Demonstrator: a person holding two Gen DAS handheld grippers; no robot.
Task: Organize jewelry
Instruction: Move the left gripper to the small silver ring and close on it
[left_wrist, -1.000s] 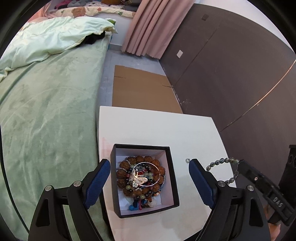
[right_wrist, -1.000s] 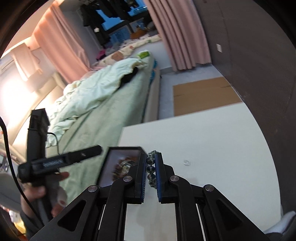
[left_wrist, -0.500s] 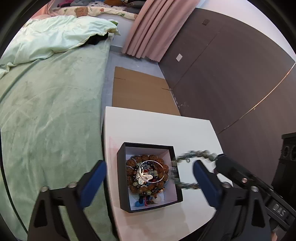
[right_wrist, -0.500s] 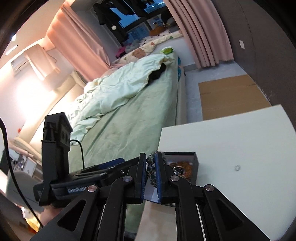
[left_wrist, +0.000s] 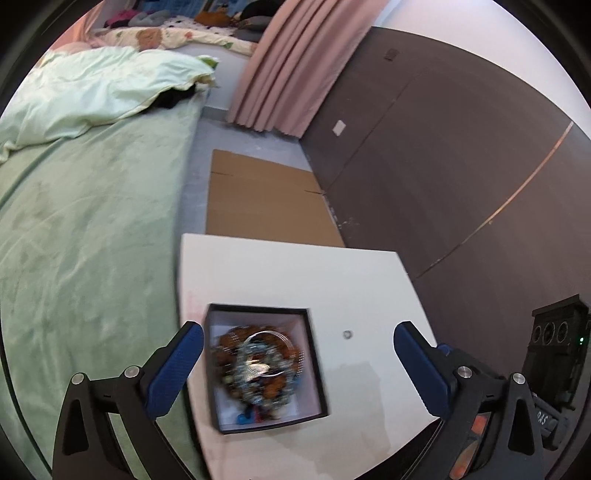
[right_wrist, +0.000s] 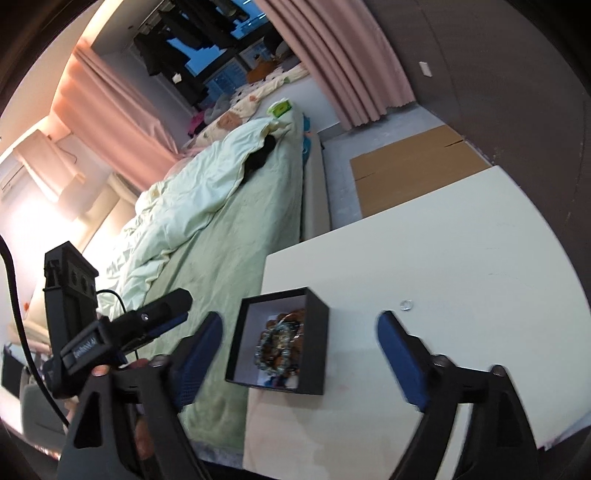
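Left claw (left_wrist: 295, 354): spread wide and opening a touch more, holding nothing; it hangs above the box.
Right claw (right_wrist: 299, 336): jaws opening, nothing between the pads.
Box (left_wrist: 314, 369): black, white inside, near the counter's bed-side edge, heaped with bead bracelets (left_wrist: 258, 365) and a thin bangle.
Ring (left_wrist: 347, 334): small, lying alone on the white counter (left_wrist: 295, 273), just right of the box.
Step in hand: likely fetching the ring; come down steeply and close gently so it cannot skid.
Room: open counter beyond and right of the box; the bed (left_wrist: 92, 221) runs along the left edge.
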